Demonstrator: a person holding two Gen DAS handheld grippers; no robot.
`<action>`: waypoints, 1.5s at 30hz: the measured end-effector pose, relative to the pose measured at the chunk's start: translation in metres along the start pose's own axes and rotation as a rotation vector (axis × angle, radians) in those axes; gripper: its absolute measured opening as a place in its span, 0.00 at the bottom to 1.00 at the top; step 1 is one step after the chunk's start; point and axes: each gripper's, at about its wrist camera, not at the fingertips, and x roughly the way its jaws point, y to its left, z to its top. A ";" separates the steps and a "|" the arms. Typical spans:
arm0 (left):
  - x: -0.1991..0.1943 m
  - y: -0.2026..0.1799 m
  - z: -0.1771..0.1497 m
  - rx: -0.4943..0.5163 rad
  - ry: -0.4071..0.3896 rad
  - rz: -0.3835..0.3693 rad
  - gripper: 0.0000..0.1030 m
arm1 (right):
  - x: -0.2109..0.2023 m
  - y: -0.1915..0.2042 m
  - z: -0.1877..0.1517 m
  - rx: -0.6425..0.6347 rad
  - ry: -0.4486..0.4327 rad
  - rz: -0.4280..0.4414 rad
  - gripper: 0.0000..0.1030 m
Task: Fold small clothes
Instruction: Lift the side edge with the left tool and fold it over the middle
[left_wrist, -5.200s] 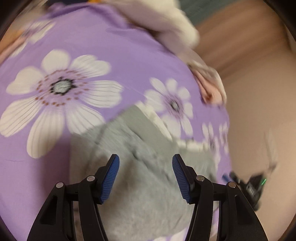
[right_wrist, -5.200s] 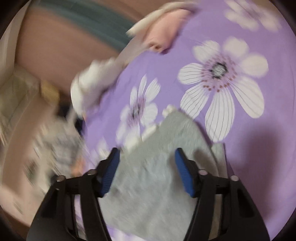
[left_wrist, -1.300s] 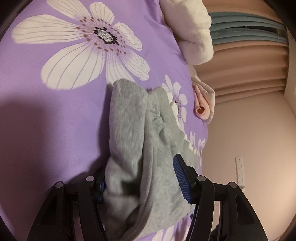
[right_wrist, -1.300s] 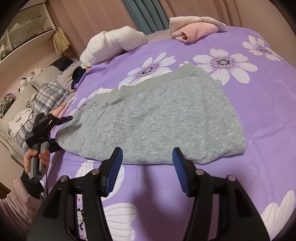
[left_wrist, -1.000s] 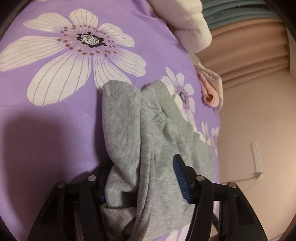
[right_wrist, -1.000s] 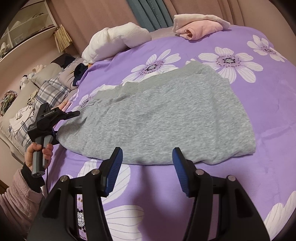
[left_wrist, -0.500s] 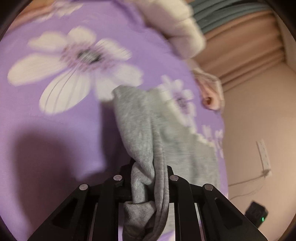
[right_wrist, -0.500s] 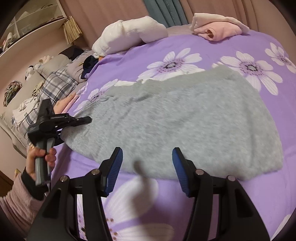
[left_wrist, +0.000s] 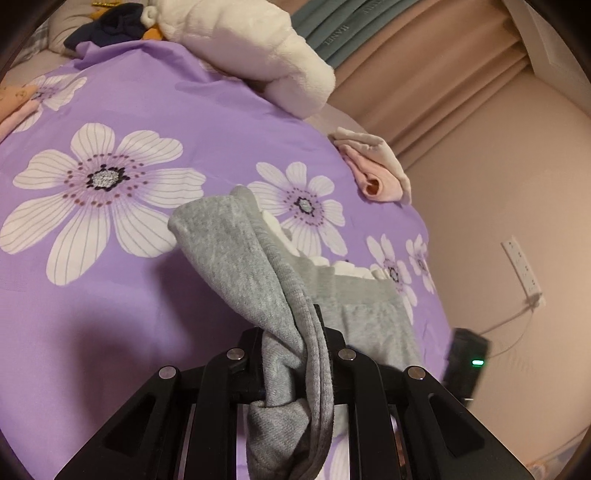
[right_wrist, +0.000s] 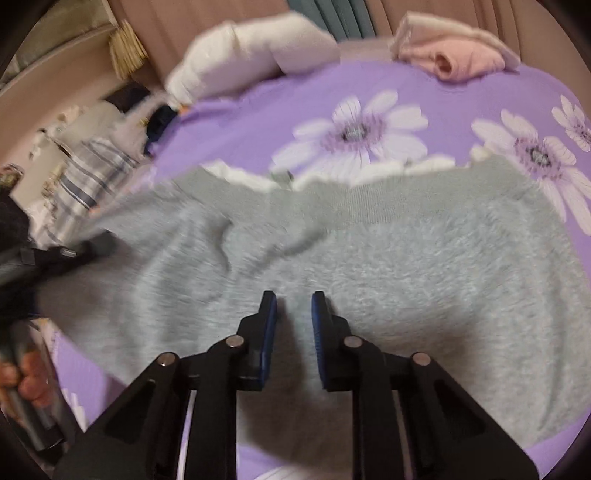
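Observation:
A grey fleece garment (right_wrist: 406, 258) lies spread across the purple flowered bedspread (left_wrist: 74, 314). My left gripper (left_wrist: 291, 325) is shut on one end of the grey garment (left_wrist: 236, 258) and holds that end lifted off the bed, the cloth bunched and hanging between the fingers. In the right wrist view the left gripper (right_wrist: 55, 254) is a dark blur at the garment's left end. My right gripper (right_wrist: 293, 299) is over the garment's near middle, its jaws closing to a narrow gap with a strip of grey cloth between the blue pads.
A white plush pillow (left_wrist: 258, 48) and a folded pink garment (left_wrist: 373, 173) lie at the bed's far edge by the curtains. Plaid bedding (right_wrist: 92, 173) and shelves are on the left. A person's hand (right_wrist: 26, 376) holds the left tool. A wall socket (left_wrist: 521, 266) is on the right.
My left gripper closed on the garment's end and lifted it. My right gripper moved in over the grey cloth and its jaws came nearly together.

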 end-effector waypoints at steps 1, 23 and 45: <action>0.001 -0.003 0.000 0.006 0.002 -0.002 0.14 | 0.004 0.001 -0.001 -0.018 0.003 -0.010 0.17; 0.011 -0.066 -0.003 0.166 0.019 0.034 0.14 | -0.032 0.003 -0.026 -0.017 0.008 0.166 0.18; 0.130 -0.145 -0.073 0.449 0.313 0.072 0.54 | -0.039 -0.125 -0.023 0.708 -0.083 0.700 0.77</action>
